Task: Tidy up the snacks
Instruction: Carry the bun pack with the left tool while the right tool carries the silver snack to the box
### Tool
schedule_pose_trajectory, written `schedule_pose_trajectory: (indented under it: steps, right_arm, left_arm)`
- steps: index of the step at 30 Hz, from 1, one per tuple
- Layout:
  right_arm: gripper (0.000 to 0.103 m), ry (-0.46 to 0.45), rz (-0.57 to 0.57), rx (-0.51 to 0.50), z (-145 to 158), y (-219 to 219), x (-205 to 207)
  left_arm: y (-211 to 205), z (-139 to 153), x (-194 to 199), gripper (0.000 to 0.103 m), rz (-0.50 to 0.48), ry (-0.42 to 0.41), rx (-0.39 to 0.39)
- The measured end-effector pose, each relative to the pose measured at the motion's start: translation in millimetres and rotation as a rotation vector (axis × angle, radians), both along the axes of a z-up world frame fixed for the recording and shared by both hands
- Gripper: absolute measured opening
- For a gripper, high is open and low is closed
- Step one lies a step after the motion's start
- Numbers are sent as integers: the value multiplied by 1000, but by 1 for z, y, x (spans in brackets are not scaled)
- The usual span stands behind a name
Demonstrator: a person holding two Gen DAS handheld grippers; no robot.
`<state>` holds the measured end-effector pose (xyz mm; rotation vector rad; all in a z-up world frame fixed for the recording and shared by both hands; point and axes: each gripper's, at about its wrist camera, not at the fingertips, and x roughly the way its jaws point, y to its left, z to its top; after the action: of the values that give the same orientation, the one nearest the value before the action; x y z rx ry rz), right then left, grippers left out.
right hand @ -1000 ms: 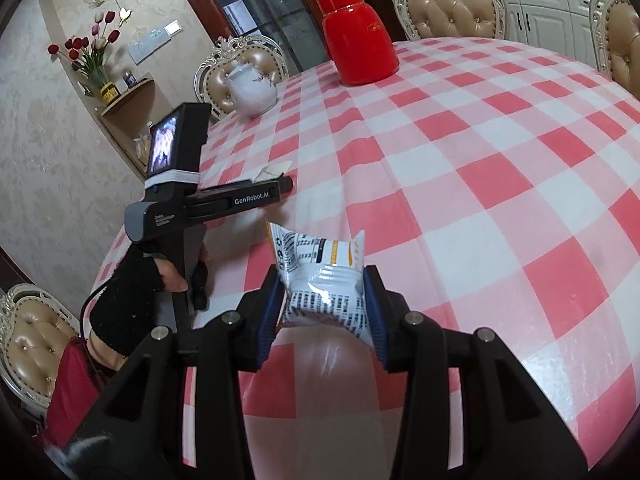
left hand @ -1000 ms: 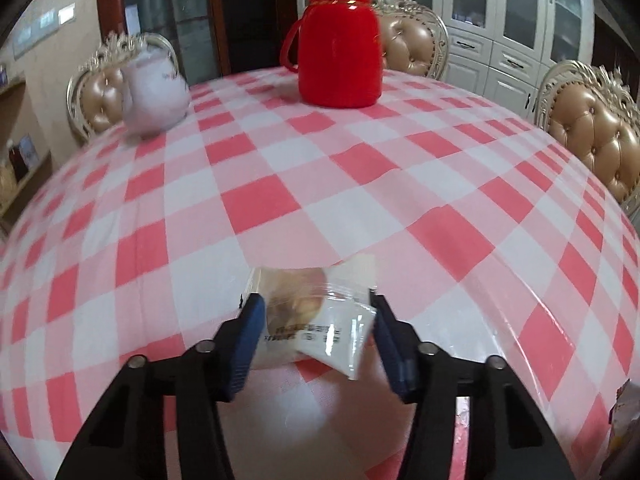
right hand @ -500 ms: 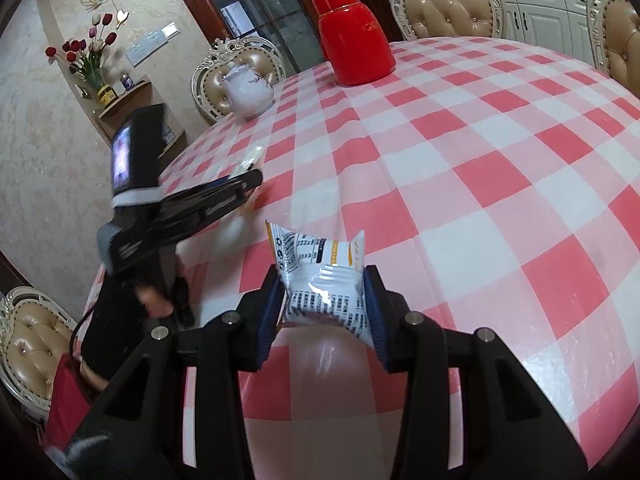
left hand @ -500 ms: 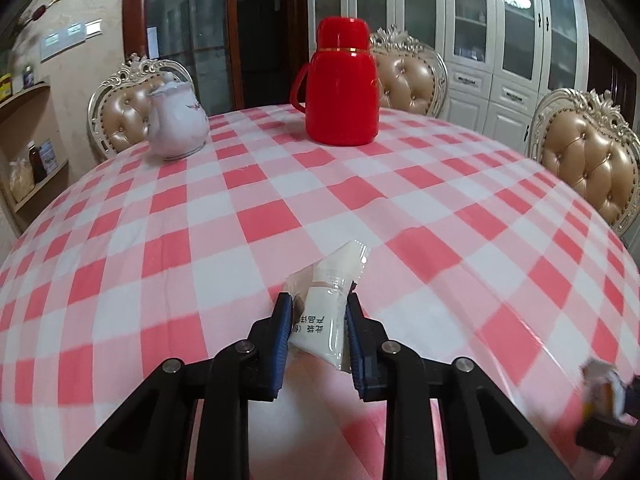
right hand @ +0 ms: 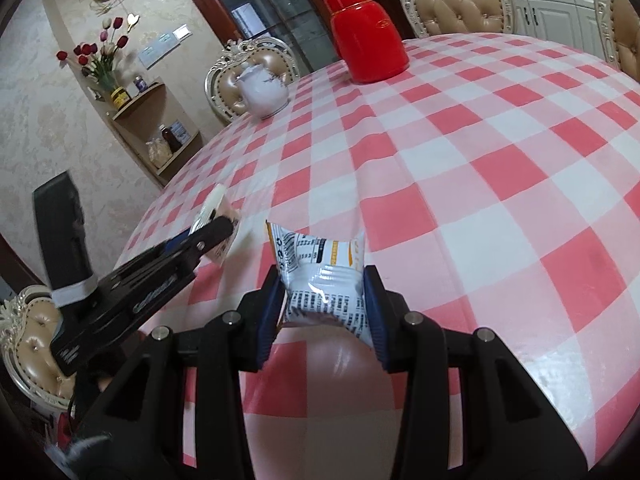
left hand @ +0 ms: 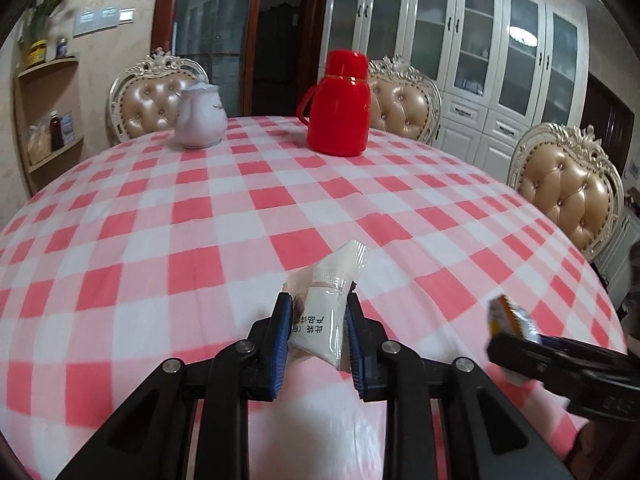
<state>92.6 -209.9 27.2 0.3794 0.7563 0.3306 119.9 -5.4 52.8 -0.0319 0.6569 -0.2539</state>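
The left gripper [left hand: 316, 328] is clenched on a small white snack packet [left hand: 326, 314], its blue pads pressing the packet's two flat sides. The packet stands tilted between the pads, its crimped upper end sticking out past the fingertips toward the far side of the table, its lower corner hanging back between the fingers. It is lifted clear of the pink-and-white checked tablecloth [left hand: 200, 216]. In the right wrist view the same gripper comes in from the left, with the pale packet [right hand: 214, 210] pinched at its tip above the cloth near the table's left edge.

The right gripper [right hand: 324, 300] grasps a silver snack bag [right hand: 324, 280] printed with black text and an orange band. The bag is puffed and sits squarely between the blue pads, which squeeze its left and right edges; its top rises above the fingertips and its bottom reaches back between the fingers. It too hangs over the cloth, near the table's front edge. In the left wrist view this bag shows as a blurred orange-and-white corner [left hand: 510, 316] at the right, at the end of the black right gripper.

At the far side of the table stand a red flask [left hand: 340, 106] and a white teapot [left hand: 200, 118], well apart from both packets. Padded chairs [left hand: 568, 188] ring the table
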Motion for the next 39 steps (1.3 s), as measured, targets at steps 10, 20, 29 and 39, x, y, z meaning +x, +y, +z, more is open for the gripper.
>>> schedule_pose_trajectory:
  steps: [10,20,29,39]
  right_arm:
    - [43,-32,46,-32,-2,17,-7]
    - [43,-89,99,-52,4,41,-44]
    - [43,-118,88,-41,10,43,-72]
    - [43,-138,108,-43,13,53,-107]
  left_arm:
    - [42,21,-61,27,64,-58,-112]
    - [62,21,-104,27,111,-85,-143]
    - [74,17,-137,27,133,-87,-181]
    - [76,22,-185,27,154,-124,-160]
